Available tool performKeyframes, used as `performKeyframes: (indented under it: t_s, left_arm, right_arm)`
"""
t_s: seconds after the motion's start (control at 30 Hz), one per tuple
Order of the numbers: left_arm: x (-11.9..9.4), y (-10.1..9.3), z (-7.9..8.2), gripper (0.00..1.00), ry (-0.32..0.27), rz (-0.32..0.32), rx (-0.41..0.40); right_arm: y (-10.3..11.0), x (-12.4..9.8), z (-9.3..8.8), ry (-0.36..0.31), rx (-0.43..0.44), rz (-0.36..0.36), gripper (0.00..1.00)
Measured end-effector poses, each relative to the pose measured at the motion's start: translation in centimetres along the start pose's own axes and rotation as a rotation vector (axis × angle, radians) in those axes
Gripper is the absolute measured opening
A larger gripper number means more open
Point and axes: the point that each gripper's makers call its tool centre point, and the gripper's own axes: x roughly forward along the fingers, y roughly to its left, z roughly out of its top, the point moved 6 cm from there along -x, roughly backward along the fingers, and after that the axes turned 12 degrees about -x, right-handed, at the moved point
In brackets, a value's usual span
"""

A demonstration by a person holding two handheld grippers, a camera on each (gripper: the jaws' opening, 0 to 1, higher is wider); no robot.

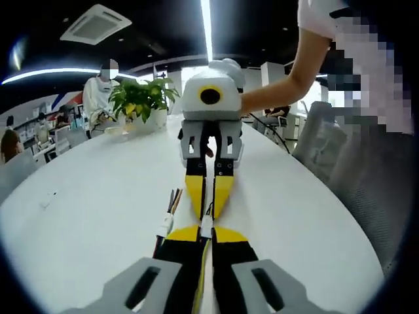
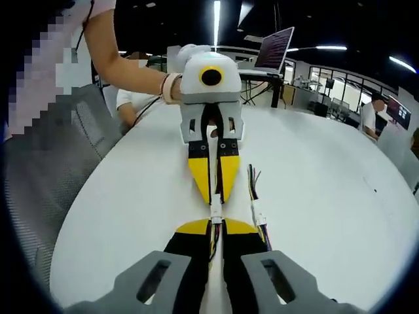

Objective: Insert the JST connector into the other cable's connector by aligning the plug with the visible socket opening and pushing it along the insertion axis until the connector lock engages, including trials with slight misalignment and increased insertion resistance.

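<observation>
1. The left claw (image 1: 205, 243) is closed on its cable, as is the right claw (image 1: 211, 208) opposite, tip to tip.
2. The white JST connector (image 1: 207, 226) is held between the tips, low over the table (image 1: 85, 216).
3. A spare cable (image 2: 256, 208) lies just beside.
4. Risk, as judged: slight tilt could jam the plug before locking.

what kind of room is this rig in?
Looks like an open-plan office: a big white table, a ceiling air-conditioning vent, an open laptop, mesh chairs, and a potted plant.
</observation>
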Motion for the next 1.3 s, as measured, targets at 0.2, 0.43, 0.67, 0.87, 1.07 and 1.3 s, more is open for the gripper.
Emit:
performKeyframes:
  t_s: [0.2, 0.43, 0.67, 0.87, 1.07, 1.3]
  left_arm:
    - [0.0, 0.2, -0.2, 0.00, -0.007, 0.004, -0.023]
    - [0.3, 0.4, -0.6, 0.00, 0.011, 0.003, -0.020]
    - [0.3, 0.5, -0.7, 0.00, 0.026, 0.002, -0.009]
    - [0.4, 0.7, -0.7, 0.00, 0.033, 0.007, -0.003]
    - [0.4, 0.8, -1.0, 0.04, 0.048, 0.014, -0.024]
    - [0.4, 0.7, -1.1, 0.05, 0.061, 0.026, -0.026]
  right_arm:
    - [-0.3, 0.1, -0.2, 0.000, -0.001, -0.002, 0.03]
    - [-0.5, 0.3, -0.7, 0.013, 0.008, 0.002, 0.03]
    - [-0.6, 0.2, -0.9, 0.009, 0.001, -0.001, 0.04]
    - [-0.6, 0.3, -0.9, 0.010, -0.006, -0.001, 0.04]
    - [-0.6, 0.2, -1.1, 0.017, -0.004, -0.010, 0.04]
    - [-0.4, 0.1, -1.0, 0.023, 0.001, -0.021, 0.04]
